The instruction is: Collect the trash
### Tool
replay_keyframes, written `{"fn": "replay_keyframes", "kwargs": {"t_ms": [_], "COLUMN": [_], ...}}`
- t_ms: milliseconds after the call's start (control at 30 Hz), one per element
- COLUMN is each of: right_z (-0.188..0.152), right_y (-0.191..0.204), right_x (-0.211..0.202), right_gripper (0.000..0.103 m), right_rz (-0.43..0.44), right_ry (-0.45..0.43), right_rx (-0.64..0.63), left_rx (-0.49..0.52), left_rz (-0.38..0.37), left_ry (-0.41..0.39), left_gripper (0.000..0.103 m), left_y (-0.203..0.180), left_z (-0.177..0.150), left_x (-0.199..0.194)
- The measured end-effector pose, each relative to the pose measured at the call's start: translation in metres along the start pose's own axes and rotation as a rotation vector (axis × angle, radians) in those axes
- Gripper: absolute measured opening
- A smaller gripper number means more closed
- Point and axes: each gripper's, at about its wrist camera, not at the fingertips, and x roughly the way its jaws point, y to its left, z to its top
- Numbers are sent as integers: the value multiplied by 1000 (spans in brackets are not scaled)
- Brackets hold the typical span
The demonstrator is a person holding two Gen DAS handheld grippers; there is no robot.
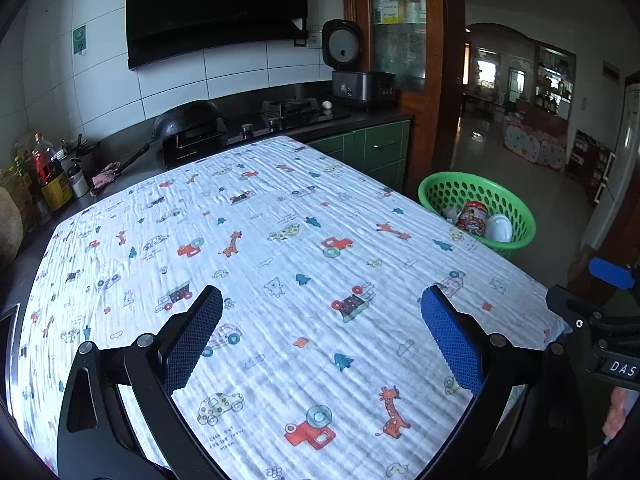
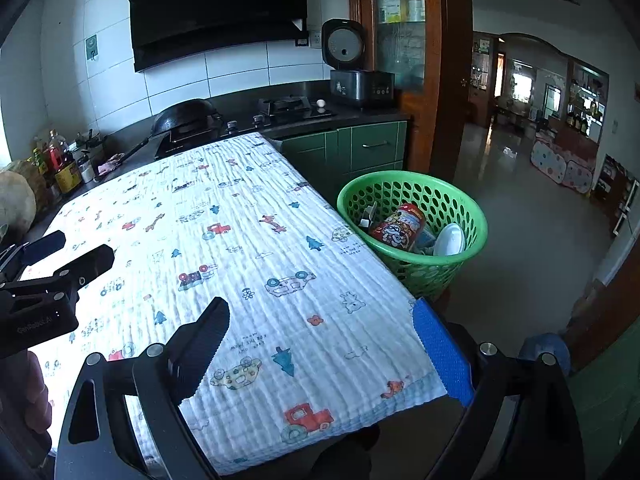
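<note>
The left gripper [image 1: 322,334] is held above the worktop, which is covered by a white crinkled cloth printed with cars and giraffes [image 1: 280,264], its fingers spread wide with nothing between them. The right gripper [image 2: 320,354] is held over the cloth's near right corner, fingers likewise apart and empty. The trash (a red printed snack can [image 2: 398,226] and a white plastic lid [image 2: 450,240]) is seen lying inside the green perforated plastic basket [image 2: 412,192], which stands on the floor just beside the worktop's right edge.
</note>
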Motion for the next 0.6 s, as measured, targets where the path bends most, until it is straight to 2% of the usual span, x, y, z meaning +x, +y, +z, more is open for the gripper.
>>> {"fn": "replay_keyframes", "kwargs": {"t_ms": [267,600], "right_z": [-1,-1], "right_y": [10,7], "right_x": [-2,-4], "right_gripper": [90,90], "right_rz": [-16,-14], "right_ry": [-12,-15], "right_rx": [-45,-40], "left_rx": [-15,-5], "left_rz": [16,18], "left_ry": [5,4], "left_gripper": [98,98], "left_y": [5,4], "left_z": [-3,-3], "left_x": [-2,-3]}}
